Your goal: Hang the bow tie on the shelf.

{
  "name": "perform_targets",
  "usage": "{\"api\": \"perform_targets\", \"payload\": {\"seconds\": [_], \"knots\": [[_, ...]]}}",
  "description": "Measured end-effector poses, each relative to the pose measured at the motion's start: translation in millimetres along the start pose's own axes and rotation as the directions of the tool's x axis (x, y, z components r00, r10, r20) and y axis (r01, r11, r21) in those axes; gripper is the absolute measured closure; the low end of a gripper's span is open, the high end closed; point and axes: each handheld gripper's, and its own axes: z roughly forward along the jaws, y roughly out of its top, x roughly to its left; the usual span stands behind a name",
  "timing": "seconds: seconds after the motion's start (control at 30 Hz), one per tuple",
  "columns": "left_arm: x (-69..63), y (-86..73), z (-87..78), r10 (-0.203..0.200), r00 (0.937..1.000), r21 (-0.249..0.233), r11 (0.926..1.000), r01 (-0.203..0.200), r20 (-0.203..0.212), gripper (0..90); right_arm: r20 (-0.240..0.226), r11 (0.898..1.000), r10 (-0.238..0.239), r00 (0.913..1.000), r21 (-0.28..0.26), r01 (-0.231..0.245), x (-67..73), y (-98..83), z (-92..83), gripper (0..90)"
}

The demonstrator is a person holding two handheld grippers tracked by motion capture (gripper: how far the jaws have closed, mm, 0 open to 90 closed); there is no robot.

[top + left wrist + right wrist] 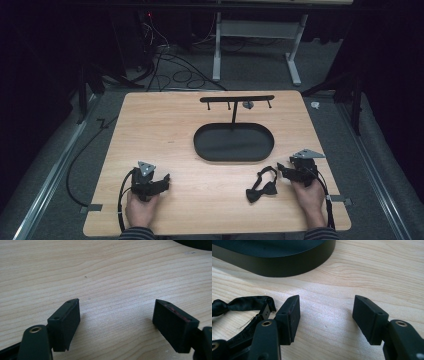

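On the table (165,130) our left gripper (162,181) and right gripper (283,170) rest with jaws apart, empty; bow tie (262,186) untouched beside the stand's tray (234,142).

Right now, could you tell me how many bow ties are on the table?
1. The bow tie lies on the wooden table, near the front edge, just left of the right tool and in front of the black oval tray. None appears hidden.
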Motion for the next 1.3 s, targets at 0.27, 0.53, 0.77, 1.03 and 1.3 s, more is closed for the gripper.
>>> {"api": "perform_targets", "payload": {"seconds": [0.27,0.53,0.77,1.03,1.3], "knots": [[0.0,0.0,0.0,0.000,1.0000,0.000,1.0000,0.000,0.000,22.5,0.000,1.000,0.000,1.0000,0.000,0.000,0.0,0.0,0.0,40.9],[-0.1,0.1,0.0,-0.001,1.0000,0.000,1.0000,0.001,-0.001,22.5,0.000,1.000,0.001,1.0000,0.002,-0.001,-0.2,0.2,-0.1,41.1],[-0.1,0.1,0.0,-0.001,1.0000,0.000,1.0000,0.001,-0.001,22.5,0.001,1.000,0.006,1.0000,-0.002,-0.006,-0.7,0.1,-0.1,42.8],[-0.1,0.1,0.0,-0.001,1.0000,0.000,1.0000,0.001,-0.001,22.5,0.008,1.000,0.008,0.9999,-0.002,-0.008,-0.1,0.0,-0.1,43.4],[-0.1,0.1,0.0,-0.001,1.0000,0.000,1.0000,0.001,0.000,22.5,0.009,1.000,0.011,0.9999,-0.002,-0.011,-0.2,0.1,-0.3,44.1]]}}
